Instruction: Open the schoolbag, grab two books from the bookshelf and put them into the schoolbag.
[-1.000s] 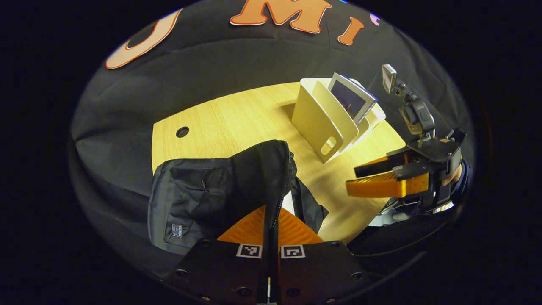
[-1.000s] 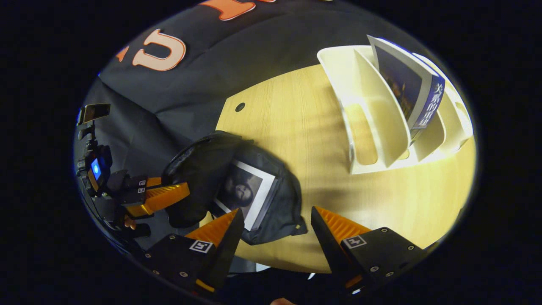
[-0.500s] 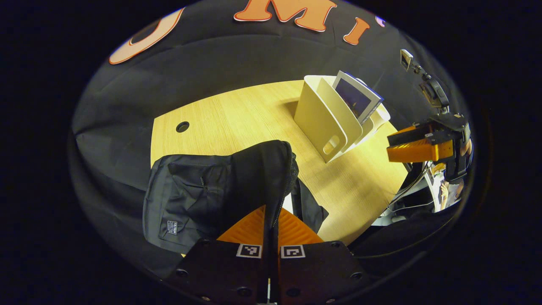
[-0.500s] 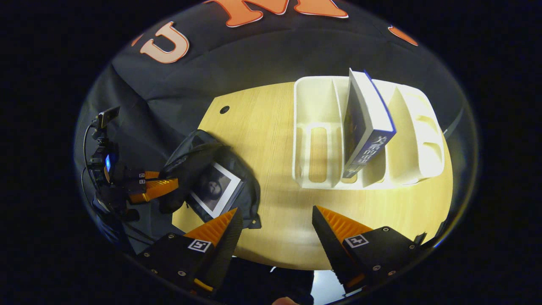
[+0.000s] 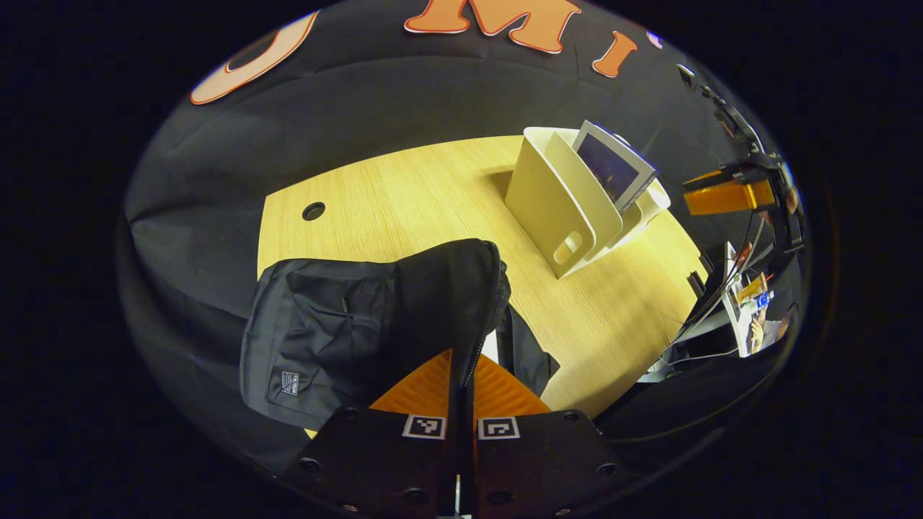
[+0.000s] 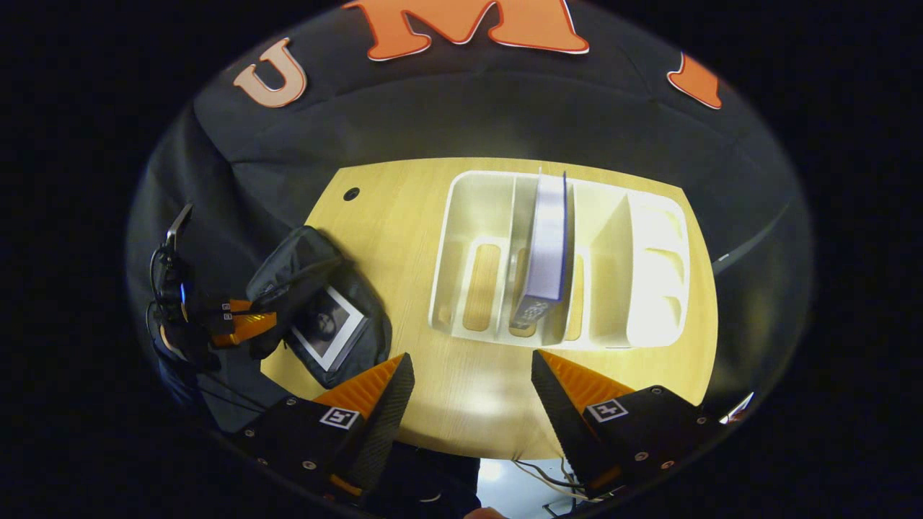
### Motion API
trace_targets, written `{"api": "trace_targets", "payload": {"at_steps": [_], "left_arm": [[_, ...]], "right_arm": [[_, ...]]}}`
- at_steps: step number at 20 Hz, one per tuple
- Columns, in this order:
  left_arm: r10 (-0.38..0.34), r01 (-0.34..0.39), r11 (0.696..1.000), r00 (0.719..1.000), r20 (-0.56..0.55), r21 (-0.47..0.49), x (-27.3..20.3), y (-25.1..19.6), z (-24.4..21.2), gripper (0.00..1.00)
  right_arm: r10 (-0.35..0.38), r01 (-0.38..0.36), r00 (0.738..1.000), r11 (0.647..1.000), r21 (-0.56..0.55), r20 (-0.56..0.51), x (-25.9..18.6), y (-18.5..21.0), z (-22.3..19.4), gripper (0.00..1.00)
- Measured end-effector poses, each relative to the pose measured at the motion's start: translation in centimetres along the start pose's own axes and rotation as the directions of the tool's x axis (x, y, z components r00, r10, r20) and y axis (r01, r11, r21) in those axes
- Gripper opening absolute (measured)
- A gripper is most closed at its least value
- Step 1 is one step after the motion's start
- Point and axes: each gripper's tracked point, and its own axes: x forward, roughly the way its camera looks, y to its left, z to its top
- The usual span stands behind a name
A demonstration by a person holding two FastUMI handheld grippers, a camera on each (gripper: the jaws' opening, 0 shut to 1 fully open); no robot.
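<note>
- The wooden surface [image 6: 404, 216] is the biggest thing here. It carries the schoolbag and the bookshelf, and it has a small round hole [image 6: 351, 194] near its far left corner.
- The white bookshelf [image 6: 652, 267] stands on the right part of the surface, well apart from the bag. It has several slots.
- The black schoolbag [image 5: 324, 324] lies at the near left edge of the surface. Its flap is lifted, so it is open.
- A book with a blue edge [image 6: 546, 249] stands in a middle slot of the bookshelf.
- Another book [image 6: 328, 328], with a white border and a dark picture, lies inside the open schoolbag.
- The right gripper [image 6: 469, 382] hangs high above the near edge of the surface, looking down at the bookshelf. Its fingers are spread wide and hold nothing.
- The left gripper [image 5: 461, 375] is at the bag. Its fingers are pressed together on the zipper edge of the schoolbag's flap and hold it up.
</note>
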Motion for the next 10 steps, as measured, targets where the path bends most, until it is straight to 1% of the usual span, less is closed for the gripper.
{"api": "trace_targets", "payload": {"at_steps": [1, 3, 5, 8, 10], "left_arm": [[0.002, -0.002, 1.000, 1.000, -0.001, -0.001, 0.0, 0.0, 0.0, 0.02], [0.004, -0.004, 1.000, 1.000, -0.006, -0.006, 0.1, 0.0, 0.0, 0.03], [0.008, -0.009, 1.000, 1.000, -0.008, -0.011, 0.1, 0.0, 0.0, 0.02], [0.015, -0.015, 1.000, 1.000, -0.012, -0.026, 0.2, 0.0, 0.0, 0.03], [0.022, -0.022, 0.999, 1.000, -0.015, -0.035, 0.3, 0.0, 0.0, 0.02]], "right_arm": [[-0.011, 0.011, 1.000, 1.000, -0.008, -0.004, -0.2, -0.6, 0.7, 0.98], [-0.009, 0.009, 1.000, 1.000, -0.012, -0.018, -0.2, -1.0, 1.8, 0.98], [0.005, -0.006, 0.999, 1.000, -0.004, -0.040, -0.1, -1.1, 2.6, 0.98], [0.027, -0.026, 0.997, 1.000, 0.018, -0.079, 1.0, -1.9, 4.0, 0.99], [0.029, -0.026, 0.995, 0.999, 0.035, -0.097, 2.1, -2.5, 4.9, 0.99]]}}
